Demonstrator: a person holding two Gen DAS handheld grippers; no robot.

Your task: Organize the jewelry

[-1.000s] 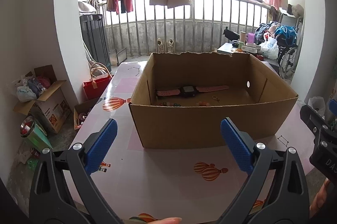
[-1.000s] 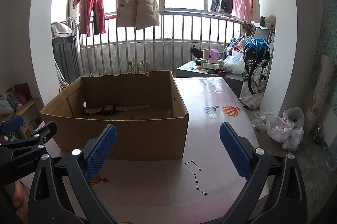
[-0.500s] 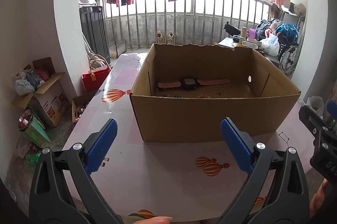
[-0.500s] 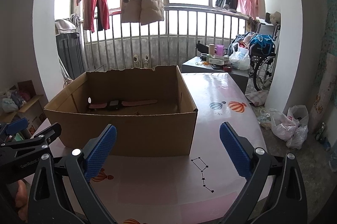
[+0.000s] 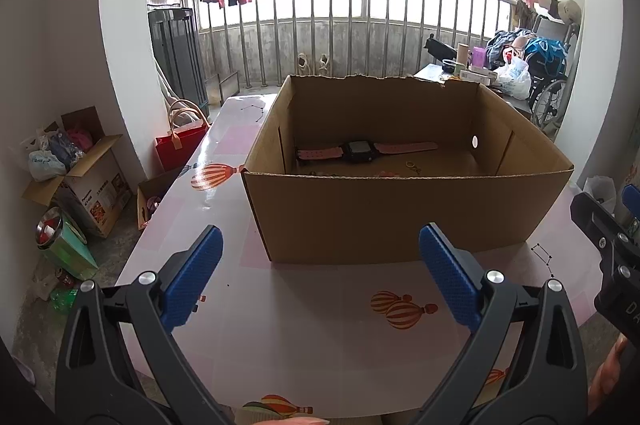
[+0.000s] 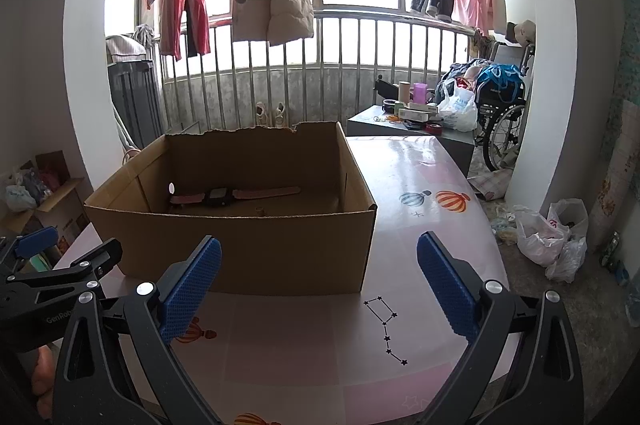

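One cardboard box [image 5: 400, 217] ahead of the left gripper [image 5: 320, 273], w/ one pink-strap watch [image 5: 360, 149] inside, plus one small ring [image 5: 412, 166] nearer. Two grippers, left & right gripper [image 6: 318, 279], both w/ jaws wide apart. One counter [image 5: 304, 321] under it all.

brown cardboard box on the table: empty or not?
Not empty. Inside the brown cardboard box a pink-strapped watch lies flat near the far wall, with a small metal ring and other small bits on the floor.
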